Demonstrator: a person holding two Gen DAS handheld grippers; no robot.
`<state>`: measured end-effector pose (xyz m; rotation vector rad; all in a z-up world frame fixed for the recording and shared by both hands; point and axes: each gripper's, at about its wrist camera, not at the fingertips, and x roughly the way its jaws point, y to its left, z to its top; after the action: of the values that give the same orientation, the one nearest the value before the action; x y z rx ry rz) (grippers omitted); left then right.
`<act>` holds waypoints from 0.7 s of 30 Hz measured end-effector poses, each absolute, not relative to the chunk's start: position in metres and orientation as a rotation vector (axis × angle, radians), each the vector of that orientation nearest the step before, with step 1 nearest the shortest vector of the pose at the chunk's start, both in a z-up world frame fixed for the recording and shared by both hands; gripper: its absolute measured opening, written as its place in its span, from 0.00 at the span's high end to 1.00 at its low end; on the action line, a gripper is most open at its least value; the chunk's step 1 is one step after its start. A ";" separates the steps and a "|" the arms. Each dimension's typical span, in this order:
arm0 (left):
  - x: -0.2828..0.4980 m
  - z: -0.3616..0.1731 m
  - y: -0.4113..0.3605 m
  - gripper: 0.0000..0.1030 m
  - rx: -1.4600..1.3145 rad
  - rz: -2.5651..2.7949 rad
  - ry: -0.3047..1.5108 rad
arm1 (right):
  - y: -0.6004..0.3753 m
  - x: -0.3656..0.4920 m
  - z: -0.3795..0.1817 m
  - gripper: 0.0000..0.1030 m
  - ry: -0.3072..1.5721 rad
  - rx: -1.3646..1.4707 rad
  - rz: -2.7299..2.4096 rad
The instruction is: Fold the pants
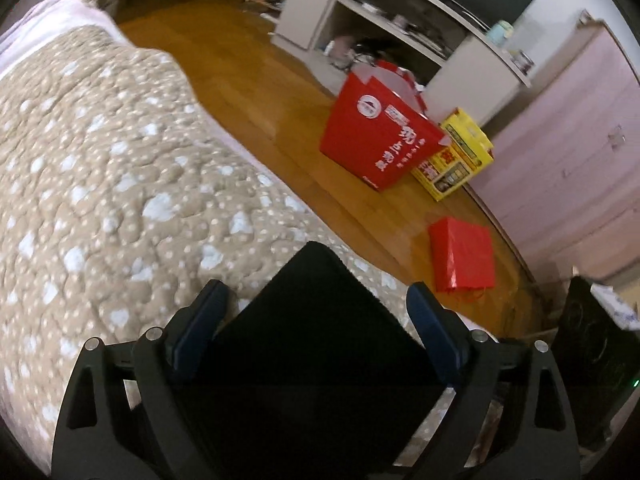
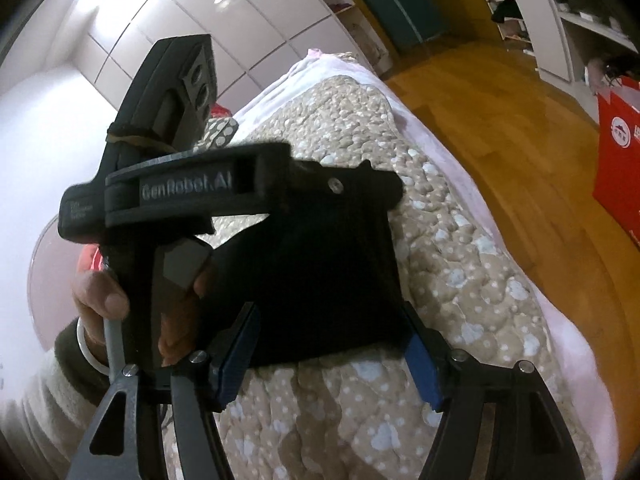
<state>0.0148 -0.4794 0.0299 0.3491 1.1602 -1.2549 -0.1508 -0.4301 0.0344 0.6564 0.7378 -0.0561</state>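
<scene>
1. Left claw [image 1: 316,312]: jaws spread wide, blue pads on either side of the black pants [image 1: 316,344]. The cloth sits between the pads but they aren't pinching it. Judgement: either just let go or lining up for a grab.
2. Right claw [image 2: 332,344]: also spread apart, blue pads flanking the near edge of the same black pants [image 2: 332,280], no squeeze visible.
3. Pants: one item, a compact dark rectangle lying on the bed quilt [image 1: 100,168]. In the left wrist view it fills 6 o'clock, with a corner pointing toward 12. Looks already folded small, so judgement: task near its end, claws set to square it up or back off.
4. In the right wrist view the left claw's body, marked "GenRobot.AI", sits over the far edge of the pants at 10 o'clock, held by the person's left hand [image 2: 104,300]. The two claws face each other across the bundle, probably to handle both ends evenly.
5. Bed: tan quilt with white spots, one; pink sheet [image 2: 532,280] showing along its edge.
6. Wooden floor [image 1: 248,80], left wrist view: big red paper bag [image 1: 376,136] at 1 o'clock, yellow box [image 1: 460,156] touching it at 2, small red bag [image 1: 462,256] flat at 3. Red bags: two; yellow boxes: one.
7. White shelf unit [image 1: 400,24] at 12–1 o'clock, contents too blurred to count.
</scene>
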 end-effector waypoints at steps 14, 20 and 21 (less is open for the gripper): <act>0.063 0.118 -0.352 0.83 0.025 -1.159 1.075 | -0.376 -0.108 0.106 0.87 0.625 0.469 0.137; 0.081 0.127 -0.218 0.83 -0.057 -0.879 1.009 | -0.286 -0.056 0.102 0.87 0.705 0.378 0.350; 0.085 0.122 -0.194 0.83 -0.082 -0.828 1.025 | -0.269 -0.042 0.089 0.86 0.748 0.386 0.386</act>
<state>0.0846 -0.1943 0.1220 -0.0819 1.0245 -0.8285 -0.0420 -0.2694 0.0894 0.3858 0.7483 0.3856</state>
